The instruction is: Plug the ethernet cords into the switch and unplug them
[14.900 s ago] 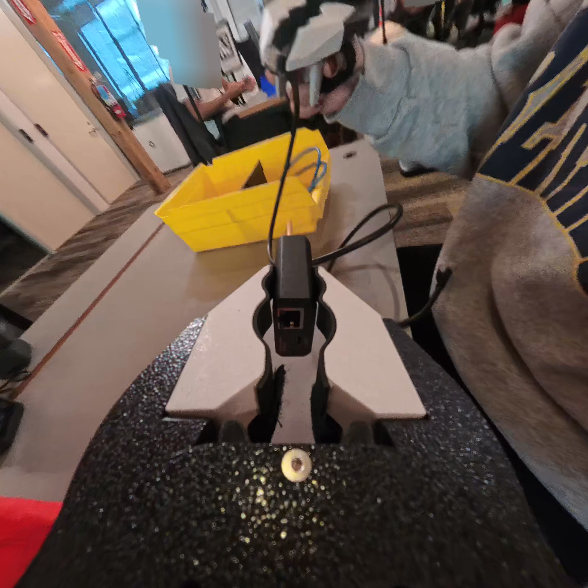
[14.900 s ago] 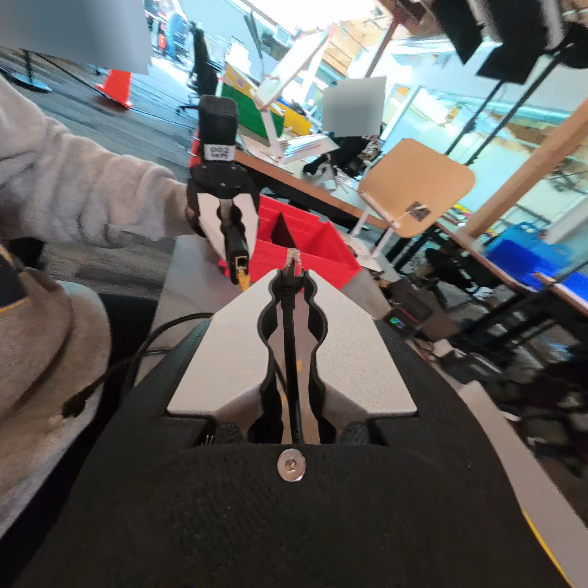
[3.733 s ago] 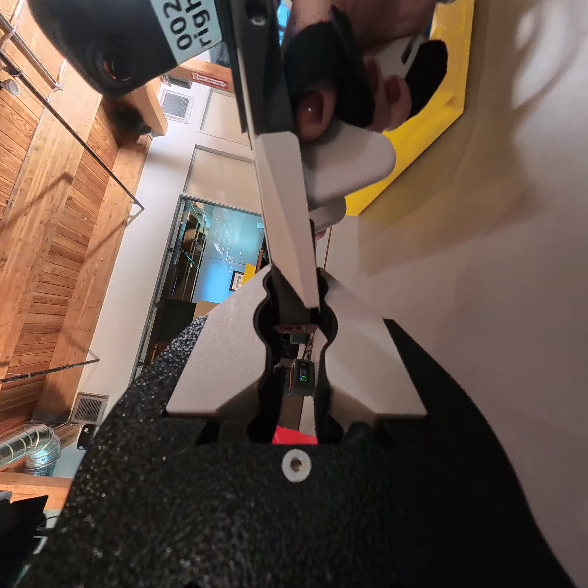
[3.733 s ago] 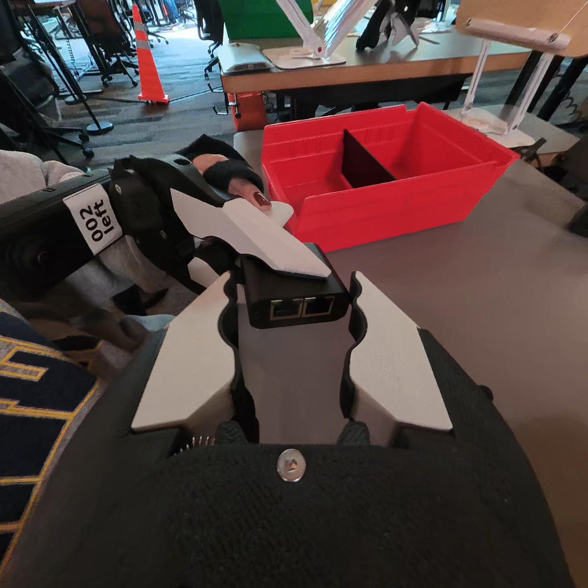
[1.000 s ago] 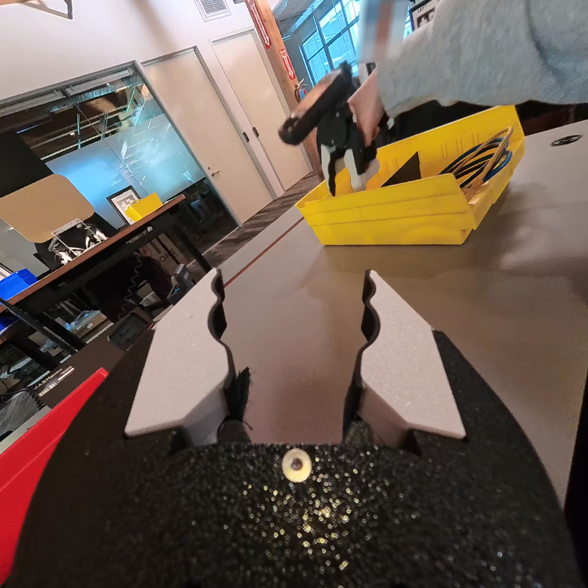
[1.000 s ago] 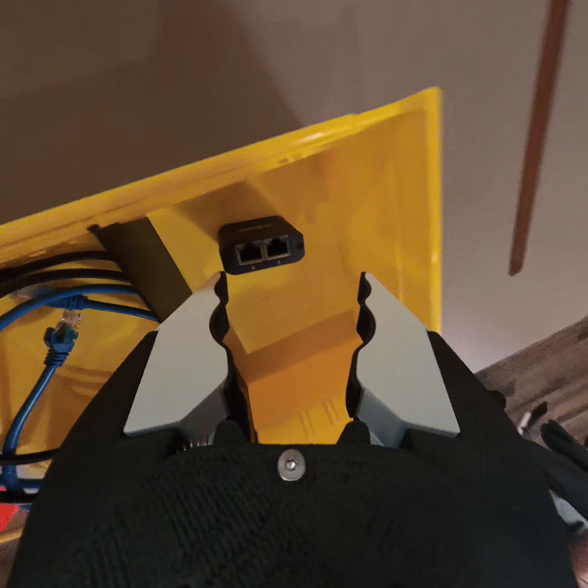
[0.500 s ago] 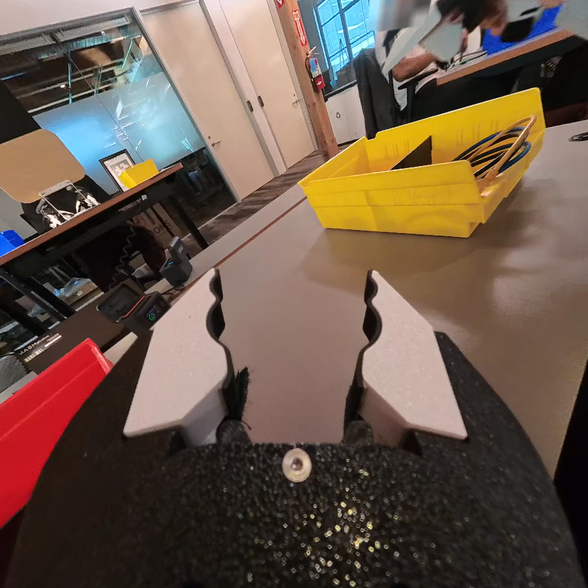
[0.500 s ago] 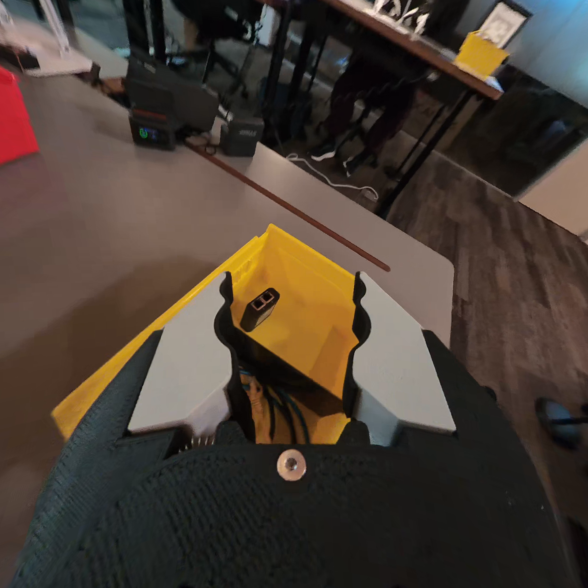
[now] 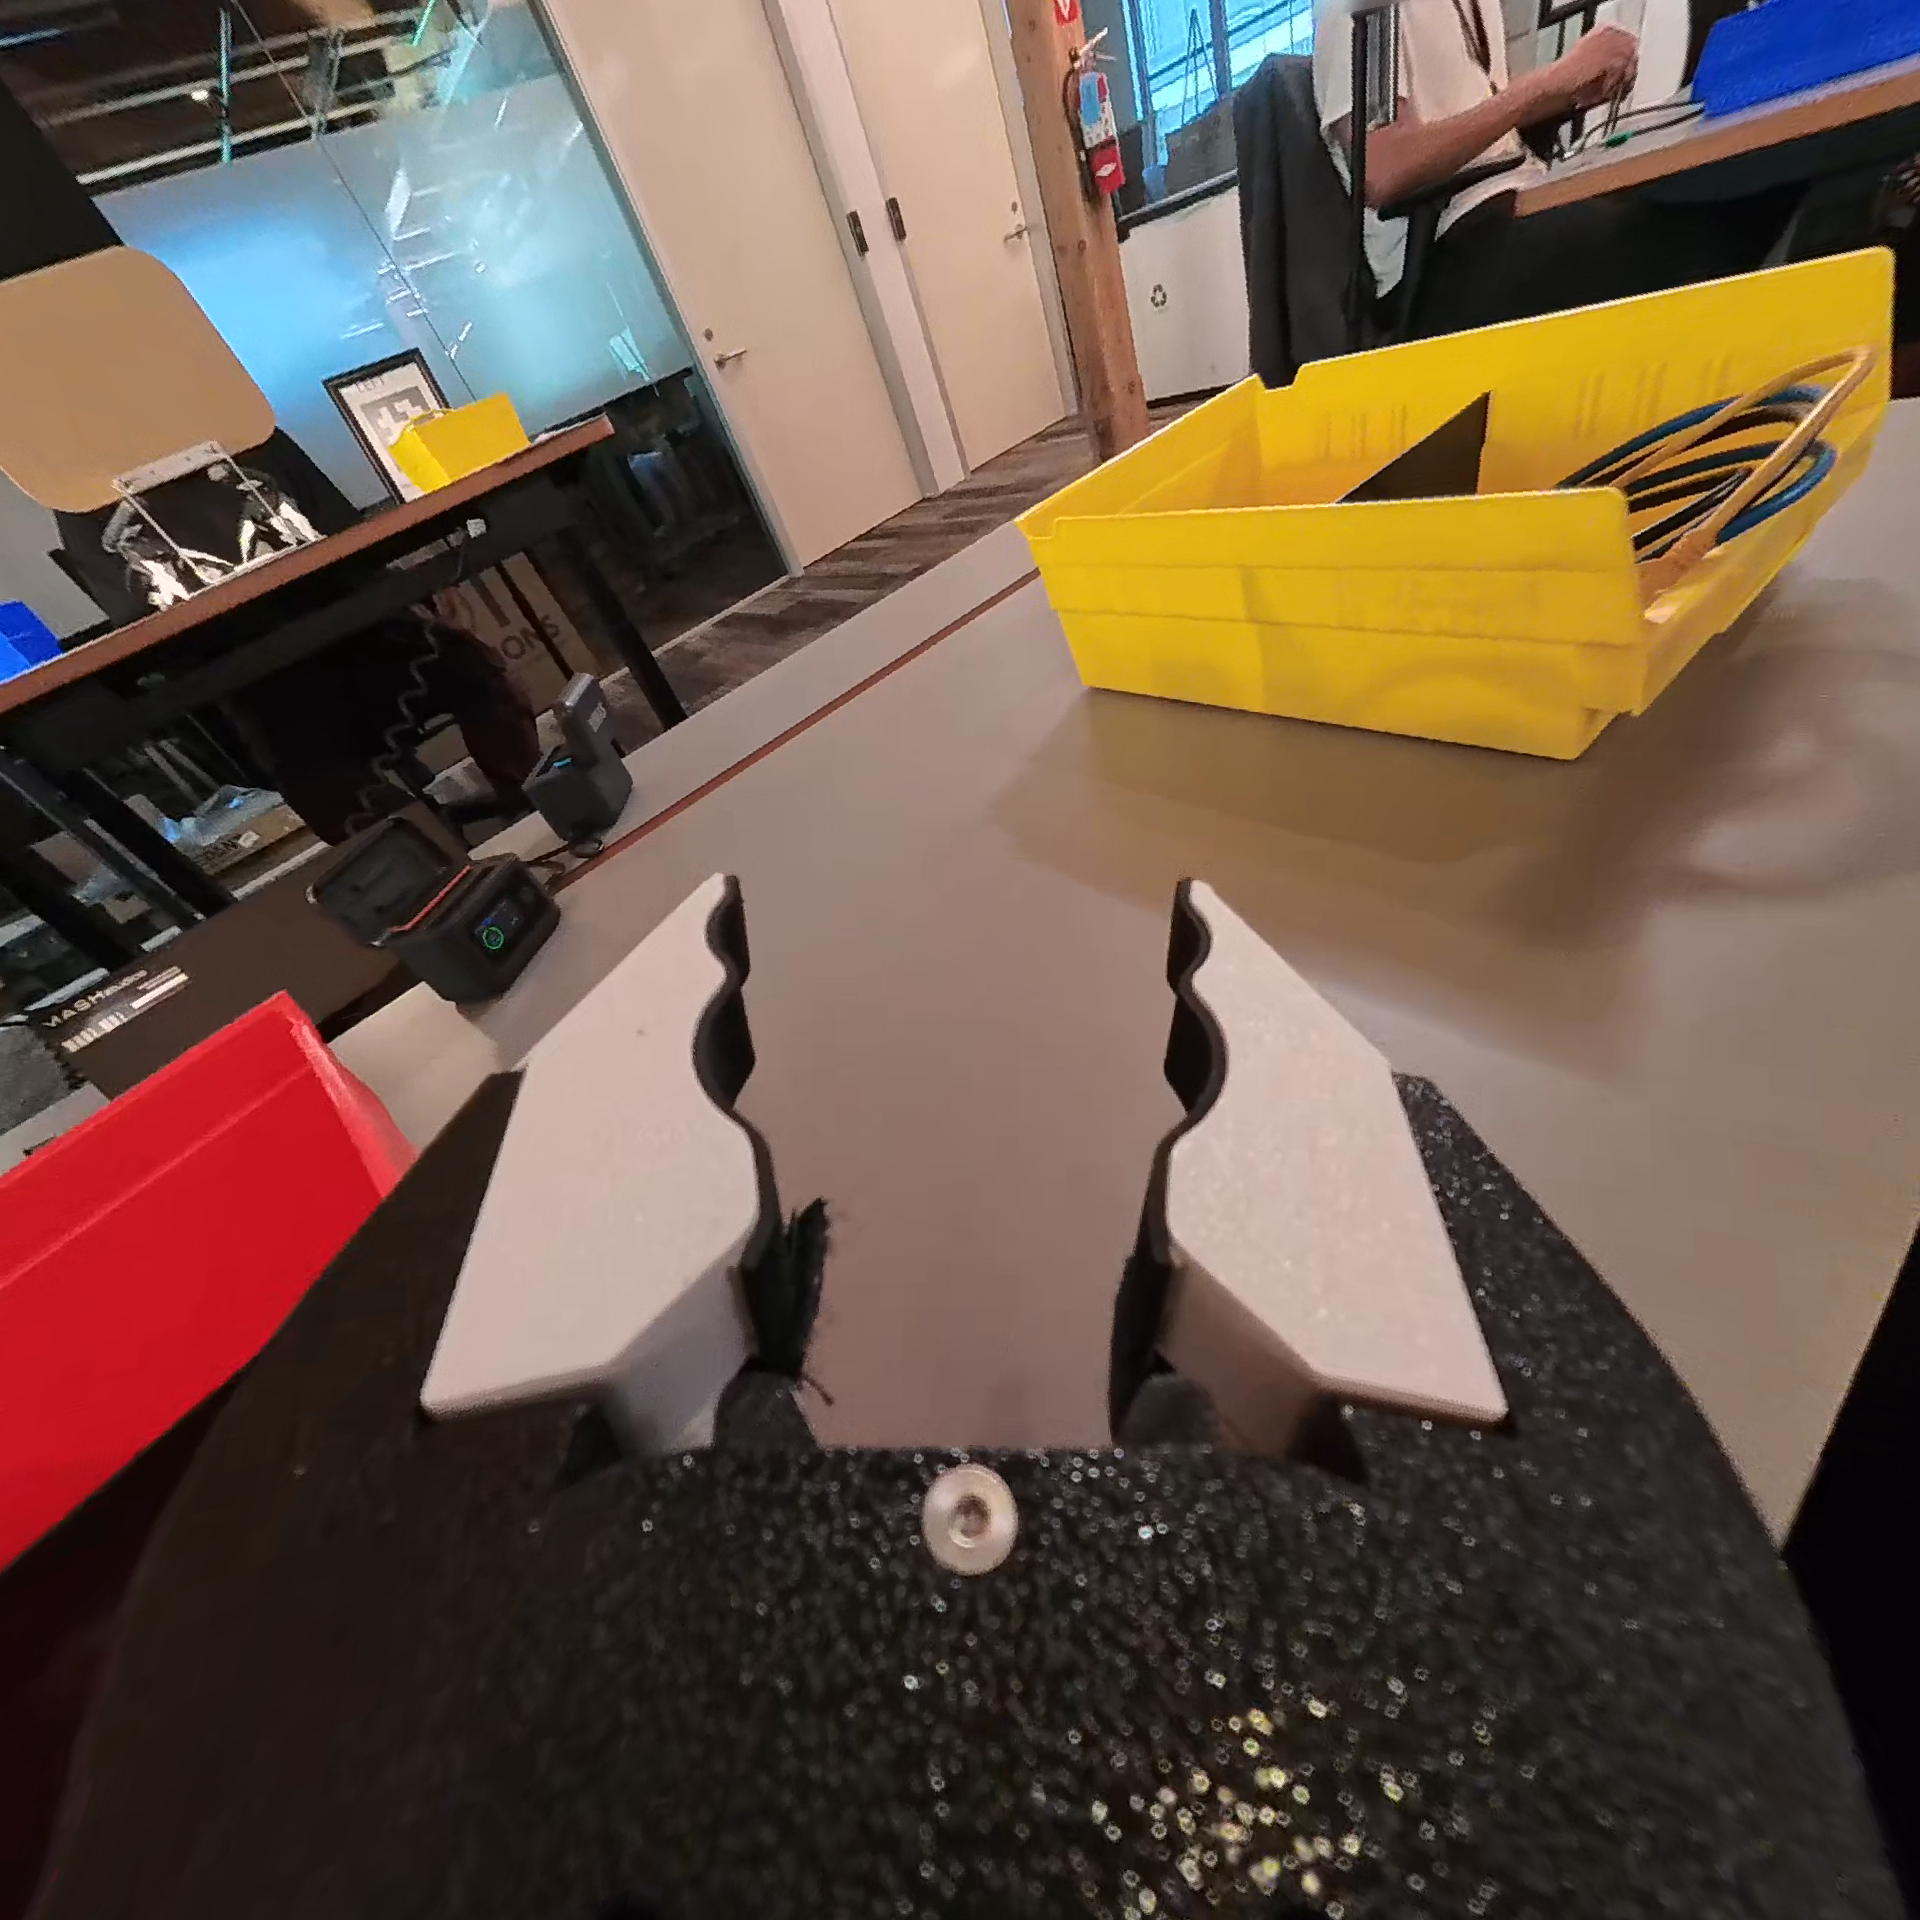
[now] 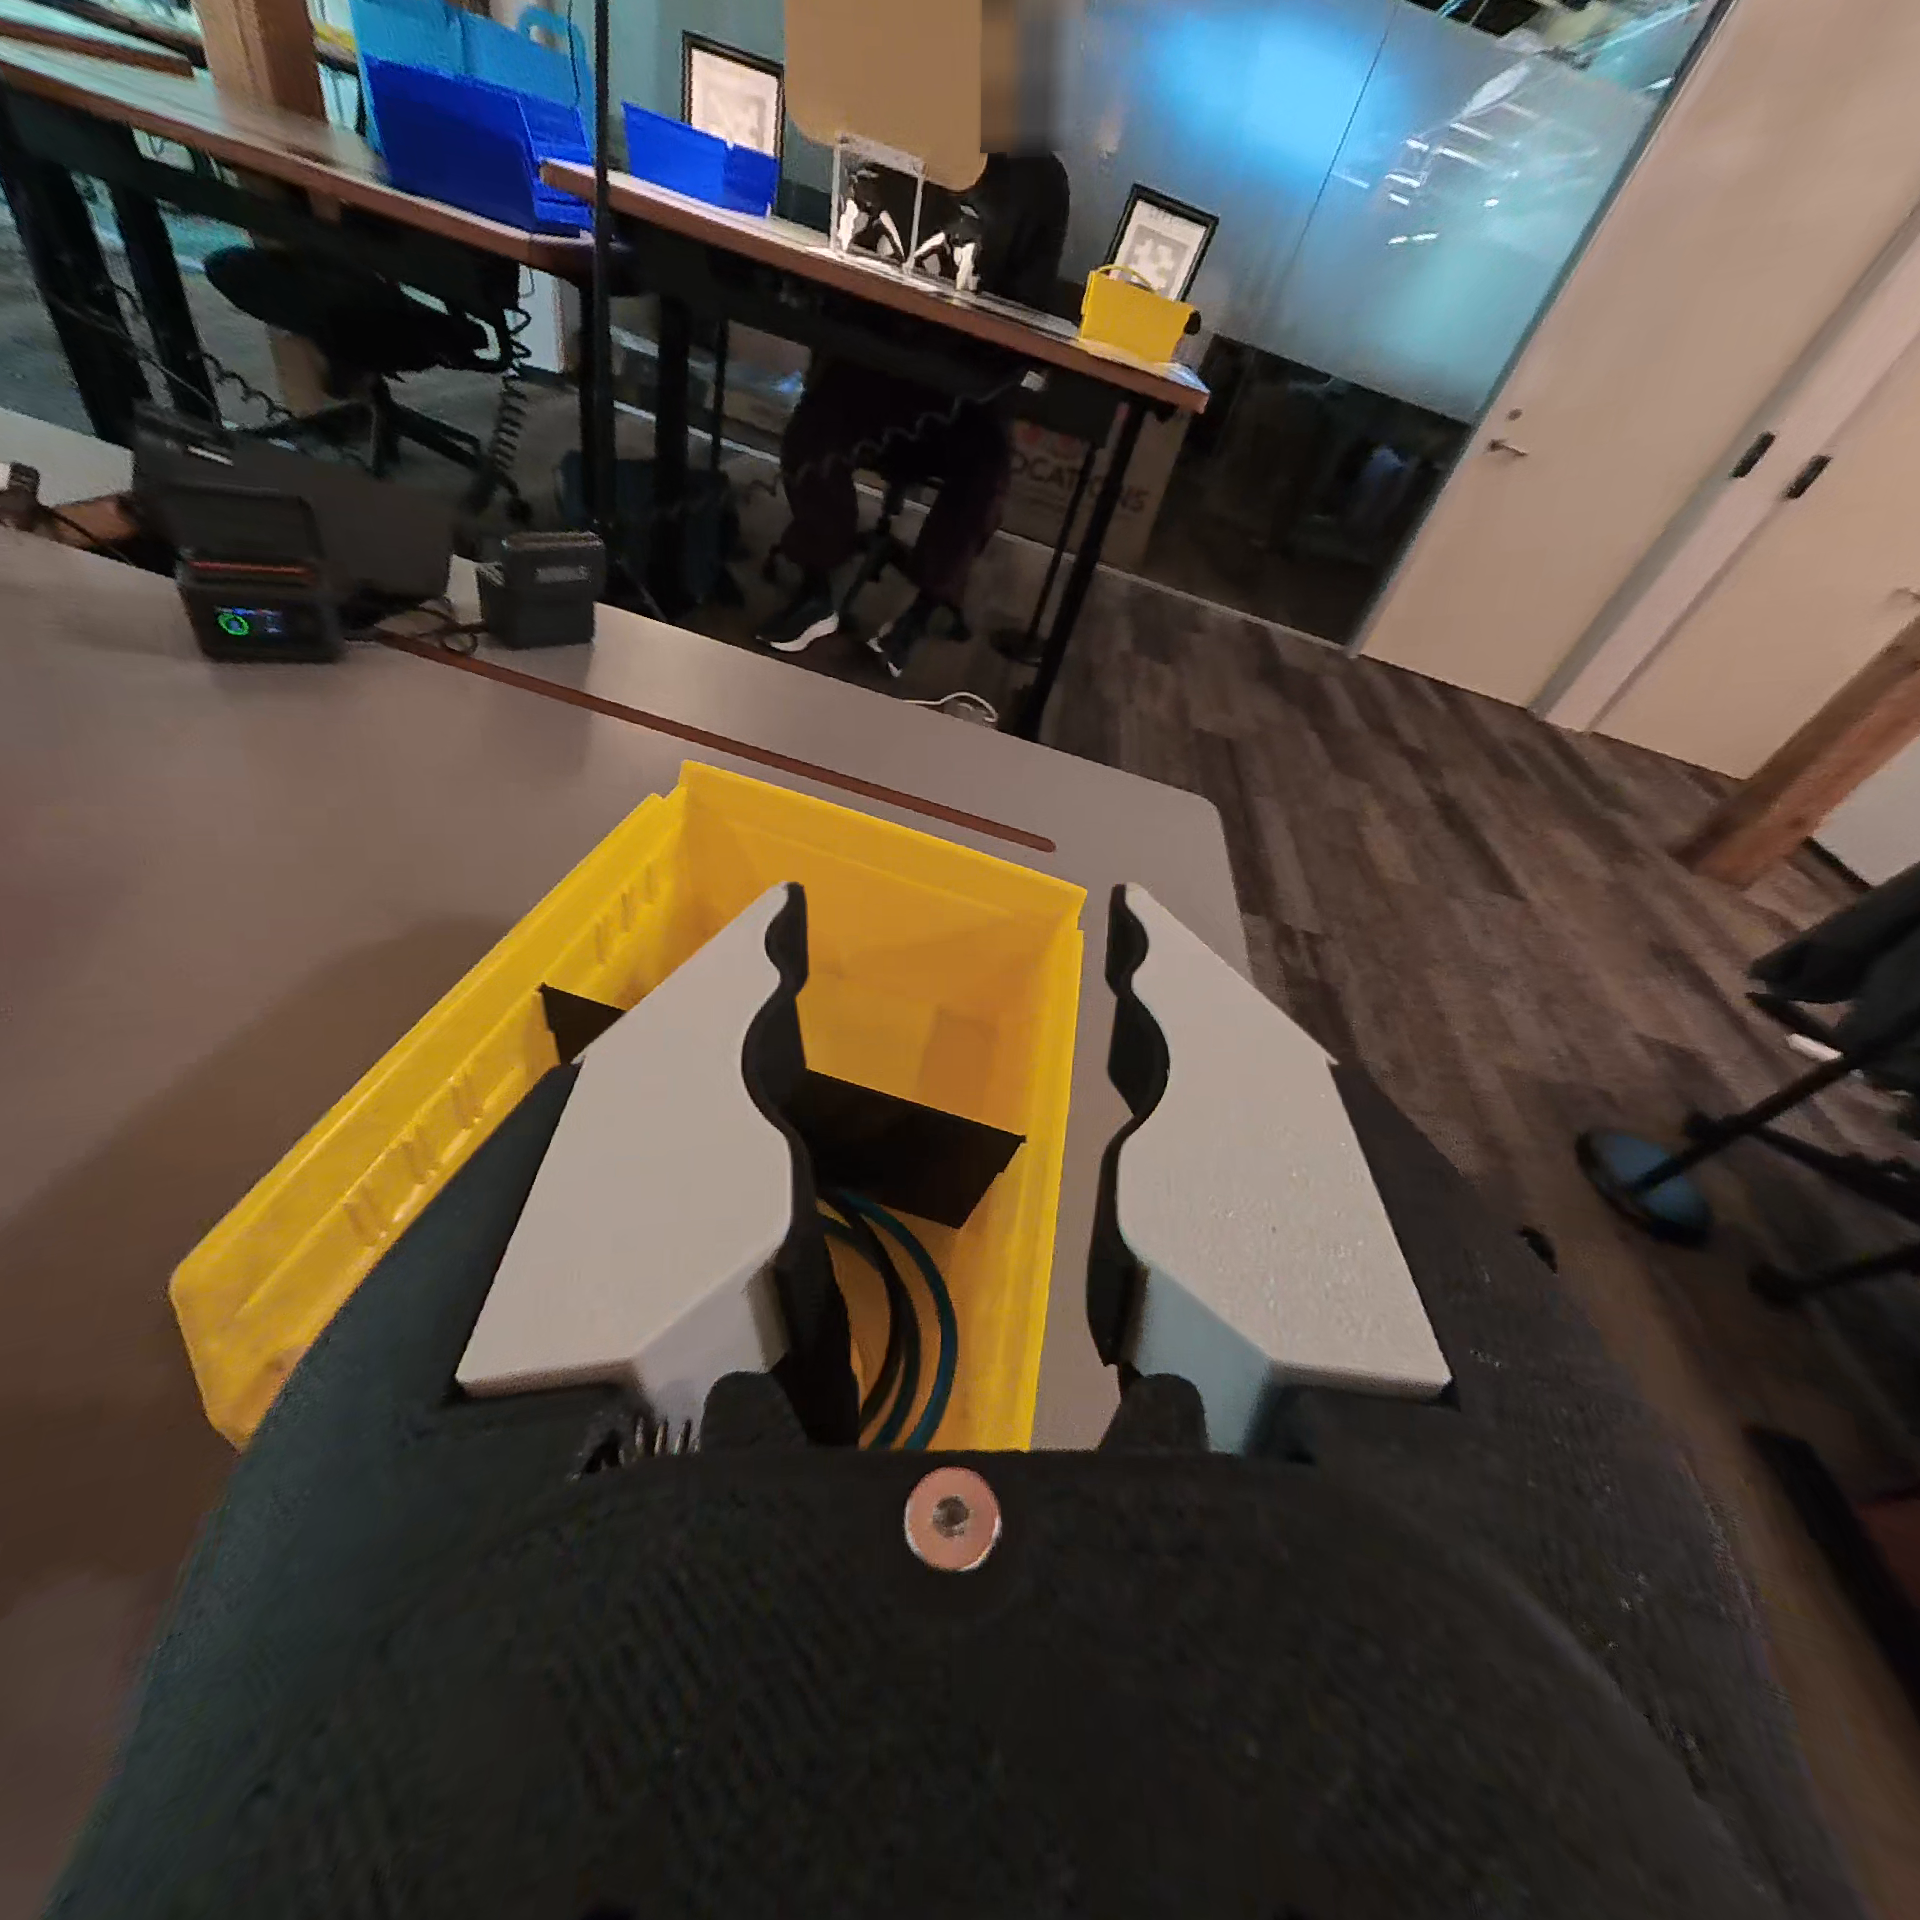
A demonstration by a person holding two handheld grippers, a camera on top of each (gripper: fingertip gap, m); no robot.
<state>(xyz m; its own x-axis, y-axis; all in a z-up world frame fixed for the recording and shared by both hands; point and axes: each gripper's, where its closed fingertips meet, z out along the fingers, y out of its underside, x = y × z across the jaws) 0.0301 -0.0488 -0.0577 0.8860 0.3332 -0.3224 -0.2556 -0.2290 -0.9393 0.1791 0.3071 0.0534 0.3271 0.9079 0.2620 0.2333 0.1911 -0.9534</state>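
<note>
A yellow bin stands on the grey table at the far right in the left wrist view. Blue, black and orange ethernet cords lie coiled in its right compartment. My left gripper is open and empty, low over the table, well short of the bin. My right gripper is open and empty, above the same bin. Below it are the black divider and the cords. The switch is not in sight in either view.
A red bin sits at the left beside my left gripper. A black power unit with a lit display and a small black box stand at the table's far edge. A person sits at a desk behind the yellow bin.
My right gripper has risen and tilted up from the yellow bin. The switch that lay in the bin's far compartment no longer shows. My left gripper has barely moved.
</note>
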